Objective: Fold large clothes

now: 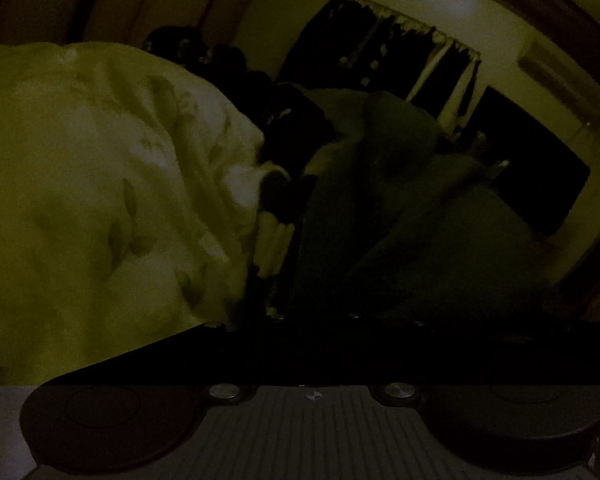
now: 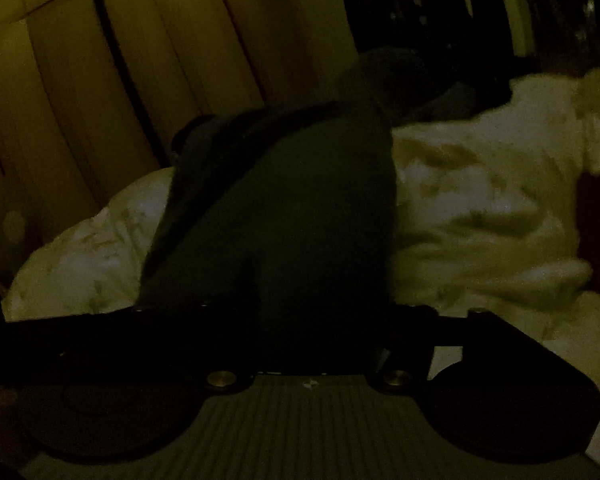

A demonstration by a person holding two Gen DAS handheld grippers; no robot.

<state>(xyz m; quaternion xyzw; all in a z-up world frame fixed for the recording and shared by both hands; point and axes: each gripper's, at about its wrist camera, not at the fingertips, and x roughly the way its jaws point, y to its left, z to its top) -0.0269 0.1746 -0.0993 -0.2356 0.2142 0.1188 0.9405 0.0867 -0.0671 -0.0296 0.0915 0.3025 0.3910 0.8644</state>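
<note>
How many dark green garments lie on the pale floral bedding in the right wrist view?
1: the dark green garment lies across the middle of the pale floral bedding; the dim picture may hide others.

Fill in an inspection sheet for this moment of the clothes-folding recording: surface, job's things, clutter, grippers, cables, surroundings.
Surface: pale leaf-print bedding, rumpled, also seen in the right wrist view.
Job's things: dark garment draped over the bedding, running down between the fingers of both grippers; also seen in the left wrist view.
Clutter: dark heap behind the bedding, too dim to identify.
Grippers: left gripper shut on the dark garment; right gripper has the garment between its fingers, but the picture is too dark to show whether it grips.
Cables: nothing seen.
Surroundings: very dim room; panelled headboard; dark curtain against a pale wall.
</note>
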